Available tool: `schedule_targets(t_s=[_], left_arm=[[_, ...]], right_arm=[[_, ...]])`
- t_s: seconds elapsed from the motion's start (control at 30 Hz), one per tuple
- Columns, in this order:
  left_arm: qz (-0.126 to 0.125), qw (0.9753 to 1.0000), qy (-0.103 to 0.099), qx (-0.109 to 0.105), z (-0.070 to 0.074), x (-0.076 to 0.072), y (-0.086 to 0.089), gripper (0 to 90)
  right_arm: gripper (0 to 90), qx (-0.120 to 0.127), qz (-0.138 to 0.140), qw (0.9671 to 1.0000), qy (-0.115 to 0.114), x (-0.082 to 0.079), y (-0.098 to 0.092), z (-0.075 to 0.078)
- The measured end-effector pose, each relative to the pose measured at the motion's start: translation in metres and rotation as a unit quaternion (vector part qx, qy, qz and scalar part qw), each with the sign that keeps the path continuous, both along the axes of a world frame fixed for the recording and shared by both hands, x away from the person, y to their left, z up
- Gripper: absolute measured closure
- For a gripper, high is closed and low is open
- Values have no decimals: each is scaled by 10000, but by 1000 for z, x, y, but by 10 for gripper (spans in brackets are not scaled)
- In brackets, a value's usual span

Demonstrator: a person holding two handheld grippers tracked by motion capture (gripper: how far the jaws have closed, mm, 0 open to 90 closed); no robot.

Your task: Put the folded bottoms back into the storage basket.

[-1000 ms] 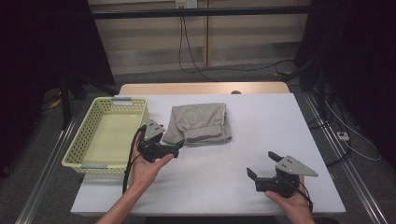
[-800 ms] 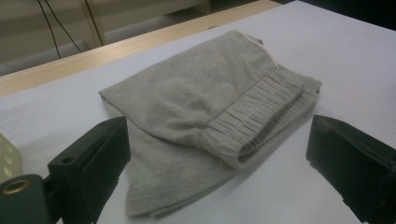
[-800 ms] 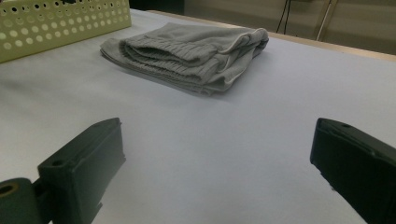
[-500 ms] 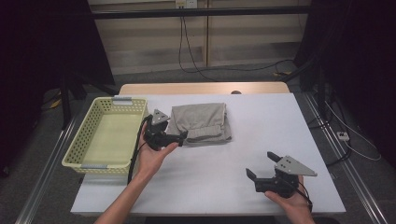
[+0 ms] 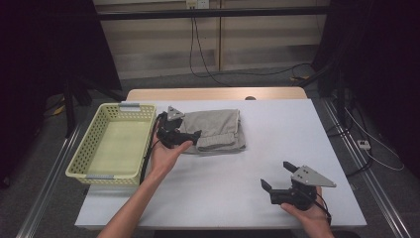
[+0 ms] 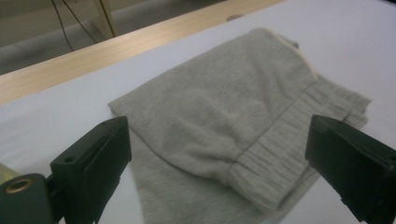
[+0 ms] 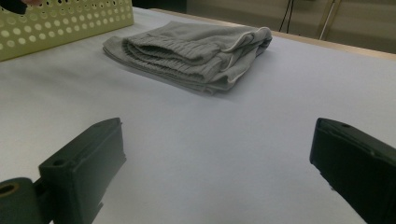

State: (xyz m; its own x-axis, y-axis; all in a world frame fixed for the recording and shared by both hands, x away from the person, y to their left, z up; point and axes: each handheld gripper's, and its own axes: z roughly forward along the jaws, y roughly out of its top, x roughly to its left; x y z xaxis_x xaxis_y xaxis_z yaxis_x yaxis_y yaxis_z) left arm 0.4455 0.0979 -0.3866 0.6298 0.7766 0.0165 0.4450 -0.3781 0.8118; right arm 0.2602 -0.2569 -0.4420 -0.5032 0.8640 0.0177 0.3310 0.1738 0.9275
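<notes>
On the white bench [image 5: 247, 163], beside the basket [image 5: 86, 148], folded cloth [image 5: 218, 130] unmoved, left gripper [image 5: 190, 135] now further forward, over the cloth's near-left edge, jaws spread wide and empty, right gripper [image 5: 277, 176] parked near-right, jaws likewise released.

white table [image 5: 247, 168], folded grey garment [image 5: 215, 130], yellow basket [image 5: 89, 153]
</notes>
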Motion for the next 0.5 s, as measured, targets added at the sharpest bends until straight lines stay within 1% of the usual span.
schedule_targets(t_s=[0.1, 0.2, 0.3, 0.4, 0.43, 0.5], left_arm=[[43, 10000, -9, 9, -3, 5, 0, 79], [141, 9999, 13, -61, -7, 13, 0, 85], [242, 9995, 128, -125, -12, 22, -1, 99], [306, 9993, 197, -63, -15, 30, -3, 106], [340, 9992, 202, -80, -16, 33, -4, 110], [344, 9988, 337, -26, -20, 39, -5, 118]], right_arm=[[28, 5, 9, 10000, 5, 0, 0, 0], [29, 2, 15, 10000, 27, 1, 0, -1], [30, 5, 21, 10000, 36, 1, 1, -1], [31, 6, 29, 10000, 39, 1, 1, -1], [31, 7, 36, 10000, 43, 1, 1, -1], [32, 12, 50, 10000, 47, 1, 1, -1]])
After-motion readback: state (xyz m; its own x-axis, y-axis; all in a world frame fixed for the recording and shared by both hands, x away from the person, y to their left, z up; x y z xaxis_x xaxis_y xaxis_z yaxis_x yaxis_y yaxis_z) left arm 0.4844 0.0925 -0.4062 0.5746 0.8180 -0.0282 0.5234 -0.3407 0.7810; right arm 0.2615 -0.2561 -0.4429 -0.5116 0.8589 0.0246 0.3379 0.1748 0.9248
